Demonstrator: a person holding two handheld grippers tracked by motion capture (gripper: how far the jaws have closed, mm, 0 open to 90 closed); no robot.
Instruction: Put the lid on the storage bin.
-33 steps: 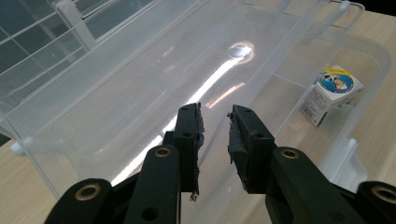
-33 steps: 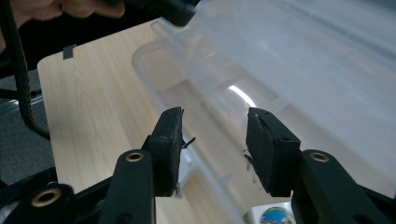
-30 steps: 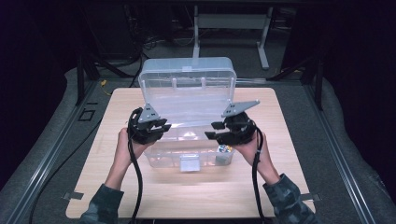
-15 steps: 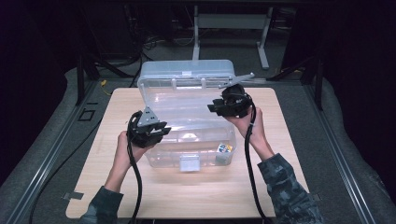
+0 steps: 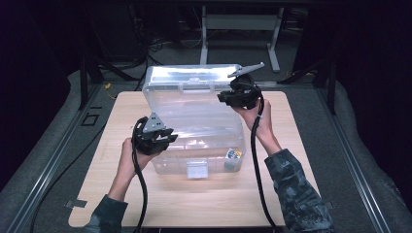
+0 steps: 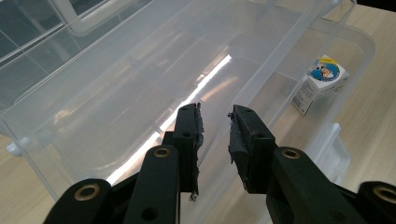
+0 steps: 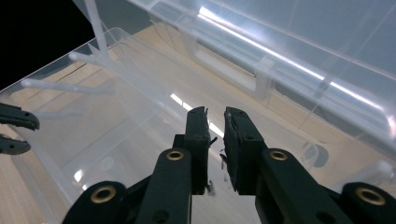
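1. The left gripper (image 6: pixel 215 121) has its jaws parted by a moderate gap with nothing between them; they hang over the open clear plastic box (image 6: pixel 140 88), at its left front corner in the high view.
2. The right gripper (image 7: pixel 215 119) has its jaws drawn close, only a narrow slit left, and nothing is pinched. It is held up by the box's raised lid (image 5: pixel 192 80), at the lid's right end.
3. The box (image 5: pixel 194 131) sits mid-table (image 5: pixel 291 194), lid standing up at its far side. Bare table lies in front of the box and on both flanks; dark floor surrounds the table.
4. The left gripper view shows a small printed carton (image 6: pixel 320 81) just outside the box's wall; from above the carton (image 5: pixel 233 155) lies at the box's front right corner.
5. The right gripper view looks into the box interior, with the other gripper's jaw tips at its left edge.
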